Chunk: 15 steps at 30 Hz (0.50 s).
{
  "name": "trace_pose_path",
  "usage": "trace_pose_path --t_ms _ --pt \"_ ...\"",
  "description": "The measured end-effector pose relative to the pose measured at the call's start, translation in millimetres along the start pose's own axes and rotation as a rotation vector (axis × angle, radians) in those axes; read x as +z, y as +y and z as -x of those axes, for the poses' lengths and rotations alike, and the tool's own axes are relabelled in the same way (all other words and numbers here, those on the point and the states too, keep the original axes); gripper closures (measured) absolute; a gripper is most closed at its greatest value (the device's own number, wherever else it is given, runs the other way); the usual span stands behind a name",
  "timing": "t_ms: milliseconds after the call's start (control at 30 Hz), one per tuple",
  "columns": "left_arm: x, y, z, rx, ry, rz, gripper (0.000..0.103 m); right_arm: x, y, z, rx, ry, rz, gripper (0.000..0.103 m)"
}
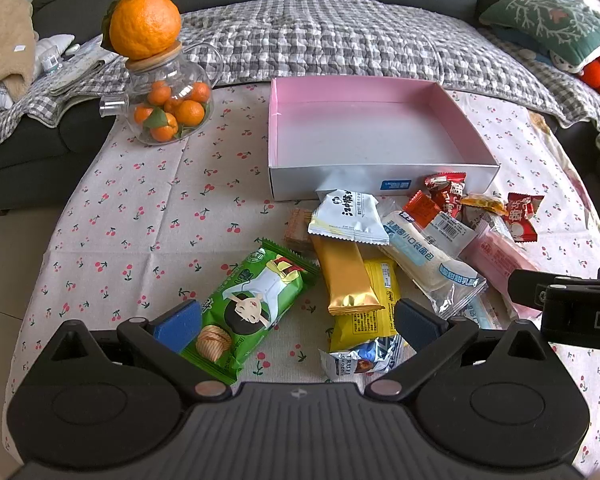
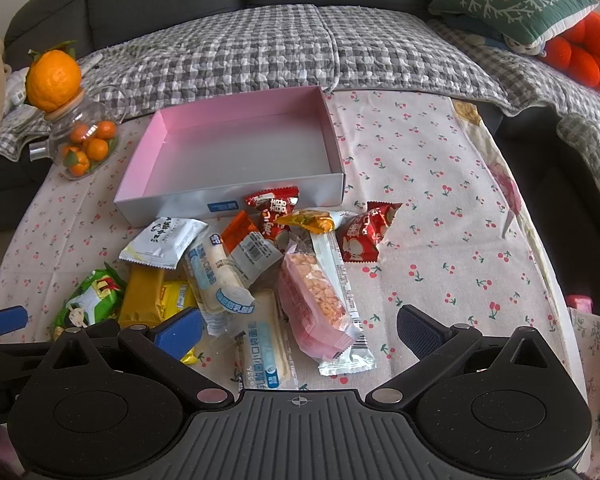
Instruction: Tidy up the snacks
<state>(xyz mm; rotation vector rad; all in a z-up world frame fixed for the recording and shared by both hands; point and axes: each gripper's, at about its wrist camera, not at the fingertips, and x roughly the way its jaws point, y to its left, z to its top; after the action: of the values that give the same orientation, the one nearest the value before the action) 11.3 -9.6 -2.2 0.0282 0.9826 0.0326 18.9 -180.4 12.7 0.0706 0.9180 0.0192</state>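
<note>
An empty pink-lined box (image 1: pixel 380 92) (image 2: pixel 236 120) sits on the cherry-print tablecloth. A heap of snack packets lies in front of it. My left gripper (image 1: pixel 298 322) is open, low over the heap's near left, with the green packet (image 1: pixel 252 304) by its left finger and a yellow packet (image 1: pixel 376 296) and a gold bar (image 1: pixel 346 276) between the fingers. My right gripper (image 2: pixel 300 330) is open over the pink packet (image 2: pixel 316 308) and a white bread packet (image 2: pixel 266 354). Red packets (image 2: pixel 362 232) lie near the box's front right corner.
A glass teapot of small oranges (image 1: pixel 168 108) with a big orange (image 1: pixel 145 24) on its lid stands at the table's far left. A sofa with a checked quilt (image 1: pixel 320 40) and a green cushion (image 2: pixel 508 0) is behind. The tablecloth (image 2: pixel 440 200) stretches right of the heap.
</note>
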Motion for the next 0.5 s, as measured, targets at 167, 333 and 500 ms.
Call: trace_pose_path --t_ms 167,333,500 --pt "-0.1 -0.2 0.0 0.000 -0.001 0.000 0.000 0.5 1.3 0.4 0.000 0.000 0.001 0.000" --pt "0.5 0.9 0.3 0.004 -0.006 0.003 0.000 0.1 -1.6 0.4 -0.013 -0.009 -0.003 0.000" --pt "5.0 4.7 1.2 0.010 -0.048 0.005 0.001 6.0 -14.3 1.6 -0.003 -0.039 -0.043 0.000"
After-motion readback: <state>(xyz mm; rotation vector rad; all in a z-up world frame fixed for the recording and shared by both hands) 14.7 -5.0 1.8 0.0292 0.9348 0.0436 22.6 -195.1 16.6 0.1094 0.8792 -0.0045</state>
